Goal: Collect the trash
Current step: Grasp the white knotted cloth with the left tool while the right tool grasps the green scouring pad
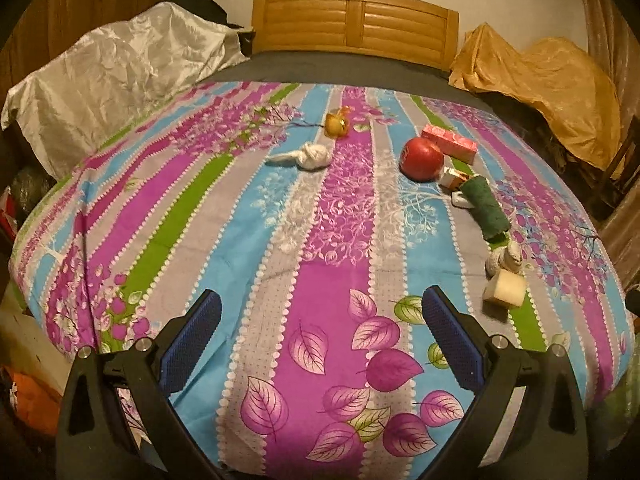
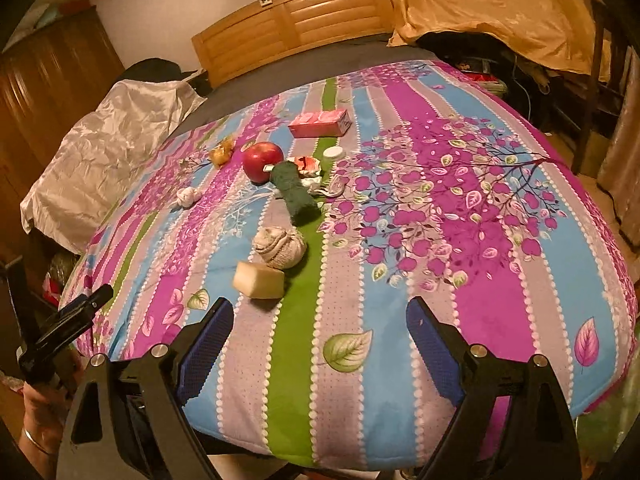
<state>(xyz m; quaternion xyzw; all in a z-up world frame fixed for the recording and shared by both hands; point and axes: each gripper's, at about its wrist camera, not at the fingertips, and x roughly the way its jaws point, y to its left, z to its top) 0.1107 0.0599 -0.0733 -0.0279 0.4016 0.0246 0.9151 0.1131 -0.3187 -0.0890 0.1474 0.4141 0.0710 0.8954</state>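
Note:
Loose items lie on the striped floral bedspread (image 1: 320, 240). A white wad (image 1: 308, 157) (image 2: 187, 197), a crumpled yellow wrapper (image 1: 338, 122) (image 2: 223, 152), a red apple (image 1: 421, 159) (image 2: 262, 161), a pink box (image 1: 450, 142) (image 2: 320, 124), a dark green roll (image 1: 486, 206) (image 2: 298, 194), a grey knotted wad (image 1: 504, 262) (image 2: 280, 246) and a cream block (image 1: 505, 288) (image 2: 259, 280). My left gripper (image 1: 322, 320) is open and empty over the near bed edge. My right gripper (image 2: 320, 320) is open and empty, just short of the cream block.
A small torn carton (image 1: 454, 178) (image 2: 306, 164) and a white cap (image 2: 334, 153) lie by the apple. A wooden headboard (image 1: 356, 24) stands at the back, with a silver cloth (image 1: 116, 76) left and an orange cloth (image 1: 536, 80) right. The left gripper shows in the right wrist view (image 2: 76, 316).

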